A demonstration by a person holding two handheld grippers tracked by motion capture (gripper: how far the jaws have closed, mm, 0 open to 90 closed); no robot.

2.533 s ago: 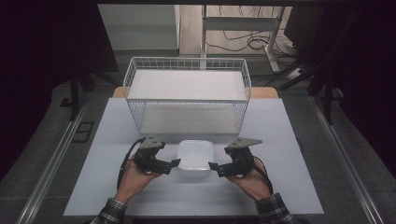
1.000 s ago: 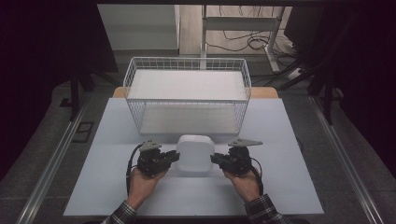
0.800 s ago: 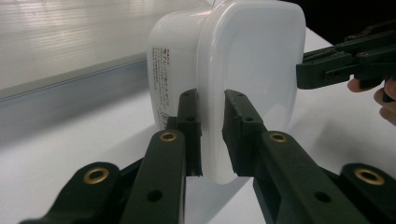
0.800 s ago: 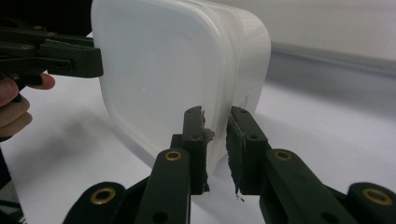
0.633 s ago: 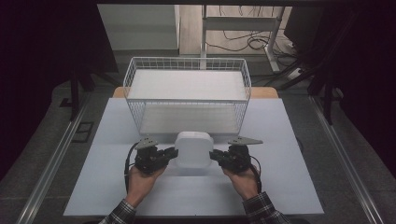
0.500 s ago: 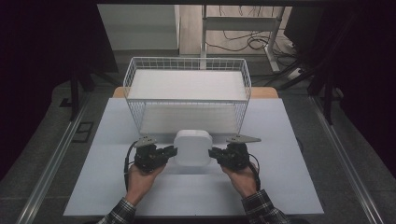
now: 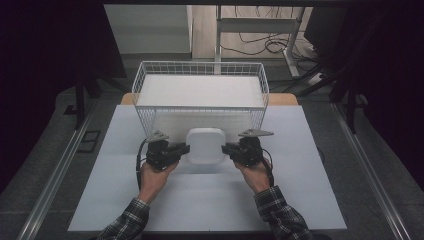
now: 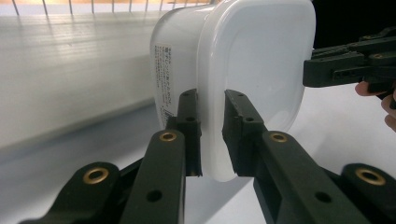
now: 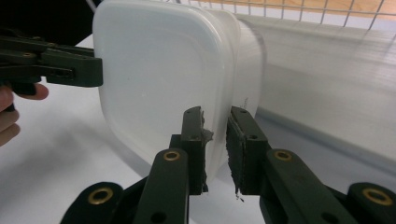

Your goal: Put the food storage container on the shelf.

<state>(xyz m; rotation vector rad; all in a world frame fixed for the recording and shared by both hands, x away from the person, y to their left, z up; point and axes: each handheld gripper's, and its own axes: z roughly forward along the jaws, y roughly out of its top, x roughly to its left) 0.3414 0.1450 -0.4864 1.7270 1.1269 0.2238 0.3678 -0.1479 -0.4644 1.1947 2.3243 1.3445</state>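
- I had my left gripper [image 7: 181, 149] clamped on the left edge of the white plastic container [image 7: 205, 145]; in the left gripper view its two black jaws pinched the lid's rim [image 8: 212, 140] between them.
- My right gripper [image 7: 229, 149] pinched the opposite edge of the same container, and in the right gripper view the pads [image 9: 195, 140] pressed on the rim from both sides.
- The container hung between the two grippers, tipped so that its rounded square lid [image 9: 154, 79] faced me and the high camera.
- It sat above the white table [image 7: 210, 200], just in front of the near wall of the white wire basket [image 7: 200, 70], and I could not tell whether it touched the mesh.
- A printed label [image 8: 164, 79] ran down the side of the tub.
- My left hand [image 7: 154, 175] and right hand [image 7: 256, 172] gripped the tools from below, plaid sleeves [image 7: 280, 215] at the table's near edge.
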